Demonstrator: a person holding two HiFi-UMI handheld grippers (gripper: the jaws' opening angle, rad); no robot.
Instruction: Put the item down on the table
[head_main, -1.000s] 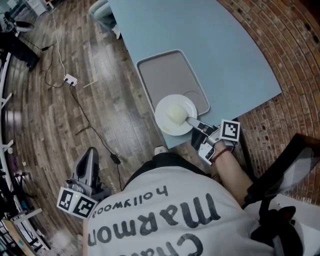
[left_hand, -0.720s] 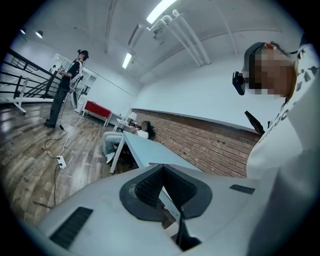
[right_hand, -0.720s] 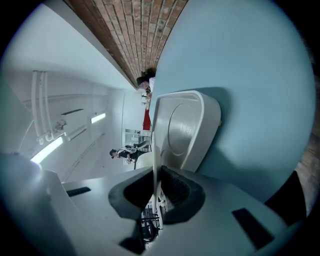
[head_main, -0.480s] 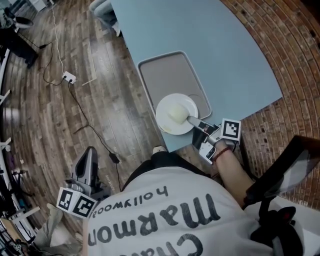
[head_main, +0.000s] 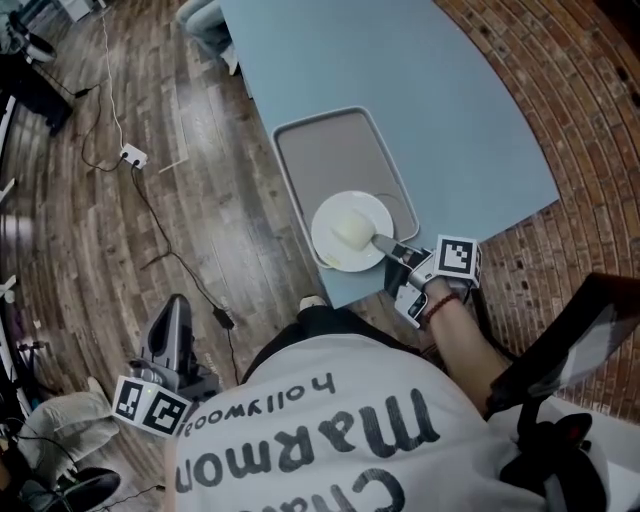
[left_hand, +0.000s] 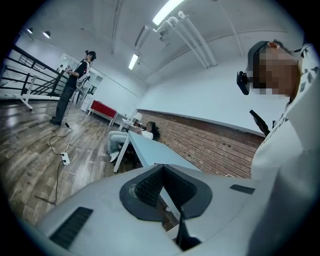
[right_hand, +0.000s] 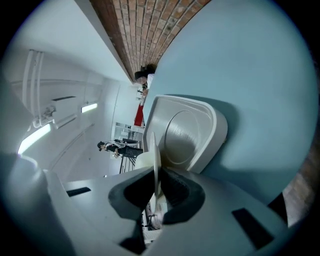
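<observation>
A white plate (head_main: 330, 255) with a pale lump of food (head_main: 349, 228) on it is held level over the near end of the grey tray (head_main: 335, 150), which lies on the light blue table (head_main: 440, 100). My right gripper (head_main: 385, 245) is shut on the plate's near rim. In the right gripper view the plate (right_hand: 156, 155) runs edge-on between the jaws, with the tray (right_hand: 187, 132) beyond. My left gripper (head_main: 176, 305) hangs low at my left side over the wooden floor, away from the table. Its jaws (left_hand: 161, 172) are shut with nothing between them.
A power strip (head_main: 132, 155) and its cable lie on the wooden floor left of the table. A chair (head_main: 205, 25) stands at the table's far end. A dark chair (head_main: 570, 330) is close at my right. Someone's legs (head_main: 50, 420) show at lower left.
The plate and right gripper have shifted only slightly and stay over the tray's near end. A person's legs have come into view at the lower left.
</observation>
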